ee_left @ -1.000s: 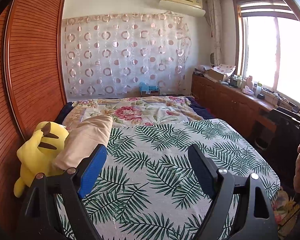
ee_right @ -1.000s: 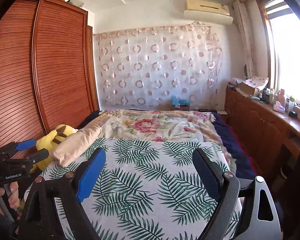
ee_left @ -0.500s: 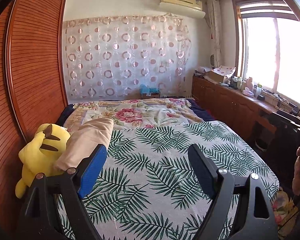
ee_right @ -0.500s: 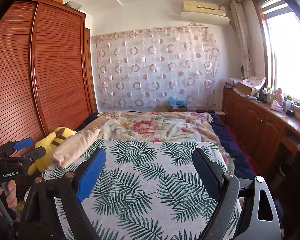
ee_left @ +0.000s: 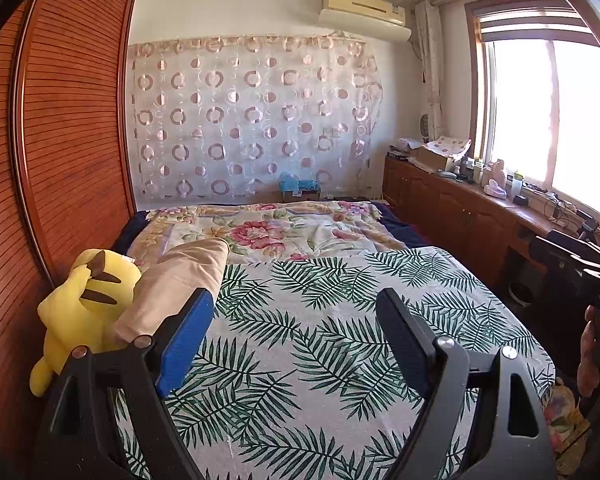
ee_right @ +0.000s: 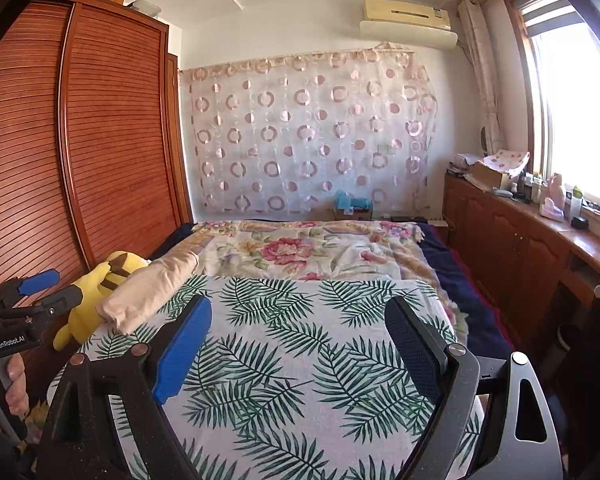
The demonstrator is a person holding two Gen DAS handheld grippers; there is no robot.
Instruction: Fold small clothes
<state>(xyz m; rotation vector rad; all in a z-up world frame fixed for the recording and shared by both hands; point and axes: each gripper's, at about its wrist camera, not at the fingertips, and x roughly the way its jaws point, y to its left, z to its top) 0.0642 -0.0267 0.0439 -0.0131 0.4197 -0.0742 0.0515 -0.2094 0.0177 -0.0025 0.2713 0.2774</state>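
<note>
Far left: wardrobe (ee_left: 72,160), slatted doors shut. Against it, on the bed's left edge, yellow plush (ee_left: 88,300), with a beige roll (ee_left: 180,276) just beside it on the leaf-print cover (ee_left: 320,340). Cannot tell whether garment or pillow, and no other clothing made out.

Left gripper (ee_left: 294,300) poised over the bed's foot, tipped slightly down, released: jaws spread wide, only cover showing between them. In the right wrist view, left hand (ee_right: 8,384) at the lower left edge, fingers curled round the grip.

Right gripper (ee_right: 298,308) alongside, nearly level, likewise released, holding nothing. In the left wrist view, right hand (ee_left: 592,352) at the right edge, under the tool's black body.

Far right: cluttered counter (ee_right: 540,240) under the window (ee_left: 560,120).
</note>
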